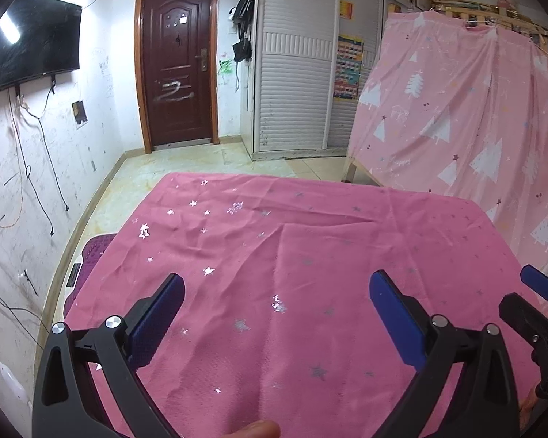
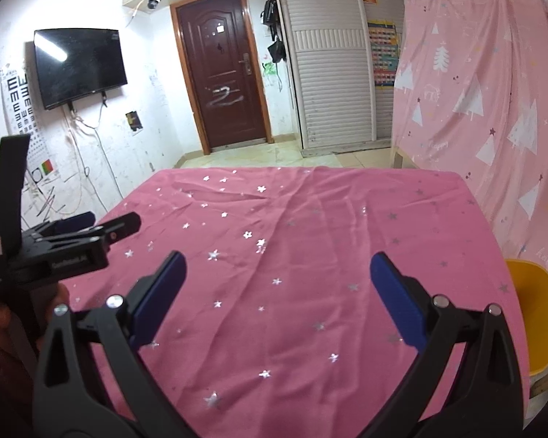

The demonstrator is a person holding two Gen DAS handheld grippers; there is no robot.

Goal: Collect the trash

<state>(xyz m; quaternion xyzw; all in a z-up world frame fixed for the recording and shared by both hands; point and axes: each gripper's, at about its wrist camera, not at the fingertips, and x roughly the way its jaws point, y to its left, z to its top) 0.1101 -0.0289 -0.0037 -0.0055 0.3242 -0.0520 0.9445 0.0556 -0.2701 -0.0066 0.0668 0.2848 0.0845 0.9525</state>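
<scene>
A table under a pink star-print cloth (image 1: 292, 273) fills the lower half of both views (image 2: 310, 255). No trash shows on it in either view. My left gripper (image 1: 277, 288) is open and empty above the near part of the cloth; it also shows at the left edge of the right wrist view (image 2: 102, 224). My right gripper (image 2: 277, 268) is open and empty above the cloth; one of its blue fingertips (image 1: 539, 284) shows at the right edge of the left wrist view.
A yellow chair (image 2: 537, 314) stands at the table's right side. A purple seat (image 1: 93, 252) is at its left edge. A pink tree-print sheet (image 1: 456, 109) hangs at the right. A brown door (image 1: 177, 65), white wardrobe (image 1: 296, 73) and wall TV (image 1: 36, 40) are beyond.
</scene>
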